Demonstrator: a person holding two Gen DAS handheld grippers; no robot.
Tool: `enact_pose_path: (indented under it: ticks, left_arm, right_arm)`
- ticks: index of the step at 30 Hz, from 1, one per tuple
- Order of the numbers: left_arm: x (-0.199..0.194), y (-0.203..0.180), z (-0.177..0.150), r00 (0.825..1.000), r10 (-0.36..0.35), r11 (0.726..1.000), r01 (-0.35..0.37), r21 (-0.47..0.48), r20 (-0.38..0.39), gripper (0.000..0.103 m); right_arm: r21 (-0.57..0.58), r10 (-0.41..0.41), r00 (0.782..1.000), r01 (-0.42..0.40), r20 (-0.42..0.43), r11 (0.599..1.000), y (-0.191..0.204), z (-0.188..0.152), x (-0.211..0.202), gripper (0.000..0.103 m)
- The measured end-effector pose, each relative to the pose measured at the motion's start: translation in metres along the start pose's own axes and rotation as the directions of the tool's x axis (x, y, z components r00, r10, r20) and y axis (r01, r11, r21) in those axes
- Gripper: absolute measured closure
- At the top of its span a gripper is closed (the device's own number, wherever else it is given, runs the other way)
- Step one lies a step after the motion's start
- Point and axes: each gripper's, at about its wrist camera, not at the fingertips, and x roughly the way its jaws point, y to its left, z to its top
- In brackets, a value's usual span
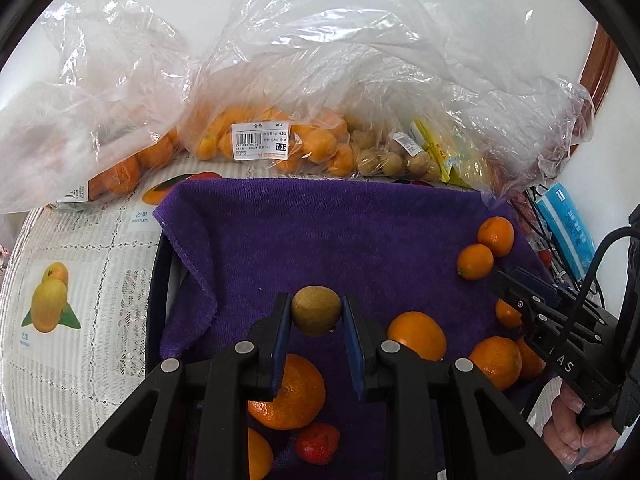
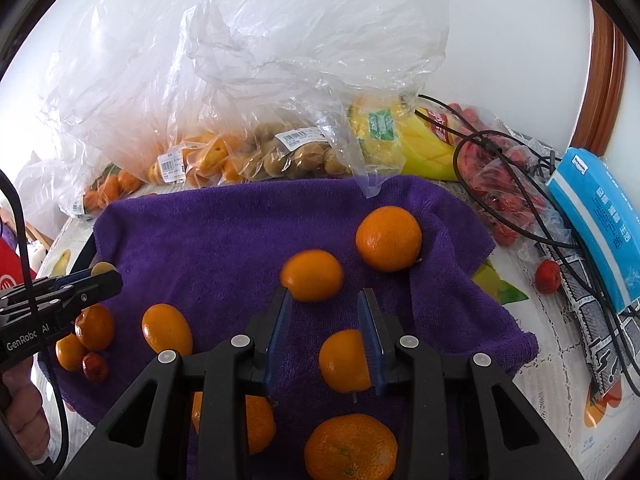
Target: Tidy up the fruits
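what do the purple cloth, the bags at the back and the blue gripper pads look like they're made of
Purple cloth: soft terry or microfibre by its fuzzy matte pile and stitched hem.
Bags: thin clear plastic film, crinkled and glossy, with fruit visible through it.
Pads on the left gripper, which clamps a brownish-green fruit: probably rubber or soft plastic; they look matte blue, and the right wrist view shows fine ribbing.

A purple terry towel (image 2: pixel 224 240) covers the dark round tray (image 1: pixel 154 280). Loose round orange citrus fruits (image 2: pixel 388 238) lie on it from 3 to 6 o'clock. At 12 o'clock, behind it, stand clear crinkled plastic bags (image 1: pixel 320 80) of fruit.
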Motion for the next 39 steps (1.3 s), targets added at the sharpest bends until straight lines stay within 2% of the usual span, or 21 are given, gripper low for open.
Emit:
enact_pose_path:
  ticks: [16, 19, 23, 30, 35, 39]
  left_arm:
    - [0.009, -0.001, 0.000, 0.998, 0.019, 1.000, -0.019, 0.002, -0.059, 0.078]
    - [0.004, -0.002, -0.001, 0.998, 0.023, 1.000, -0.023, -0.001, -0.057, 0.072]
    - [-0.007, -0.003, -0.003, 0.999, 0.026, 1.000, -0.026, 0.000, -0.047, 0.071]
    - [-0.042, -0.015, -0.008, 1.000, 0.016, 1.000, -0.016, 0.008, -0.009, 0.066]
    - [-0.078, -0.021, -0.018, 0.999, 0.016, 1.000, -0.017, 0.015, 0.032, 0.053]
    - [-0.107, -0.026, -0.028, 0.998, 0.014, 1.000, -0.015, 0.015, 0.061, 0.047]
  right_arm:
    - [-0.001, -0.011, 1.000, 0.011, 0.000, 1.000, 0.000, 0.001, -0.002, 0.069]
    - [0.001, -0.010, 1.000, 0.010, 0.009, 1.000, 0.000, 0.002, -0.007, 0.069]
    - [0.001, -0.015, 1.000, 0.015, 0.027, 1.000, 0.003, 0.004, -0.018, 0.068]
    - [0.007, -0.037, 0.998, 0.037, 0.058, 0.999, 0.009, 0.002, -0.055, 0.054]
    - [0.030, -0.050, 0.997, 0.048, 0.059, 0.998, 0.007, -0.002, -0.089, 0.049]
    - [0.050, -0.059, 0.996, 0.056, 0.071, 0.997, 0.006, -0.009, -0.119, 0.039]
